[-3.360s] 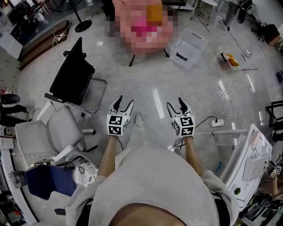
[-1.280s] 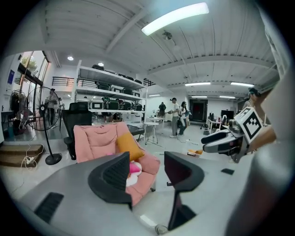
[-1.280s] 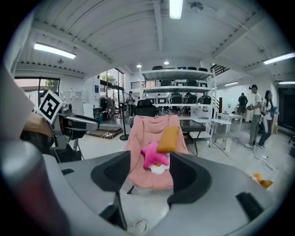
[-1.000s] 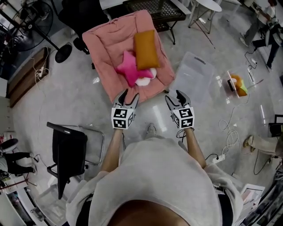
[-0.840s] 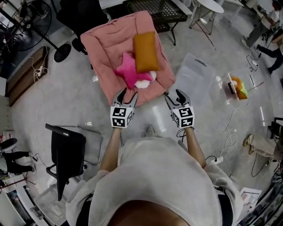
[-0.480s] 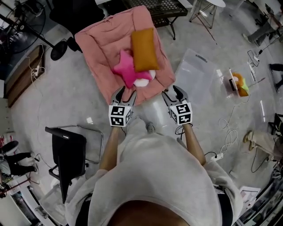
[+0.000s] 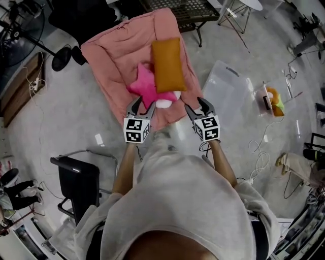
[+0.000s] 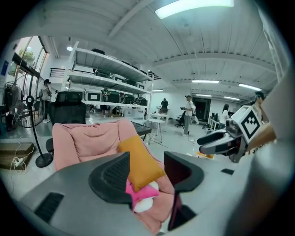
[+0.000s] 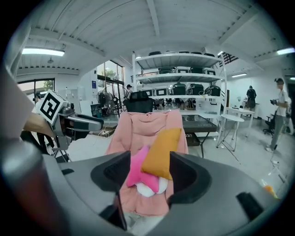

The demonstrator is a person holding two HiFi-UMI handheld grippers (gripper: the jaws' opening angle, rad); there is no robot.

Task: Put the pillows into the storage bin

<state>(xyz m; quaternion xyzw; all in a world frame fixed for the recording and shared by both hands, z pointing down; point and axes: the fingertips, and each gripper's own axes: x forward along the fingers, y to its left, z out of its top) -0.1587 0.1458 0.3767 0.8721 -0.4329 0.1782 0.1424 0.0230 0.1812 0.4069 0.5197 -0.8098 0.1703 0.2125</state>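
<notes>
An orange pillow (image 7: 168, 64) lies on a pink lounge chair (image 7: 122, 51), over a pink star-shaped pillow (image 7: 143, 86) and a white pillow (image 7: 165, 103). The clear storage bin (image 7: 226, 94) stands on the floor to the chair's right. My left gripper (image 7: 142, 105) hovers open at the chair's front edge, just short of the pink pillow. My right gripper (image 7: 197, 106) is open beside it, between chair and bin. The left gripper view frames the orange pillow (image 8: 140, 161) between empty jaws. The right gripper view shows the orange pillow (image 9: 161, 159) and the star pillow (image 9: 136, 168) the same way.
A black office chair (image 7: 78, 180) stands behind me on the left. Cables (image 7: 259, 157) trail over the floor at the right, near a small orange object (image 7: 274, 99). A black mesh table (image 7: 188, 7) sits behind the lounge chair, with a fan base (image 7: 61, 58) to its left.
Both grippers have moved forward together towards the pink chair, which now lies closer in the head view. Their jaws stay apart as before.
</notes>
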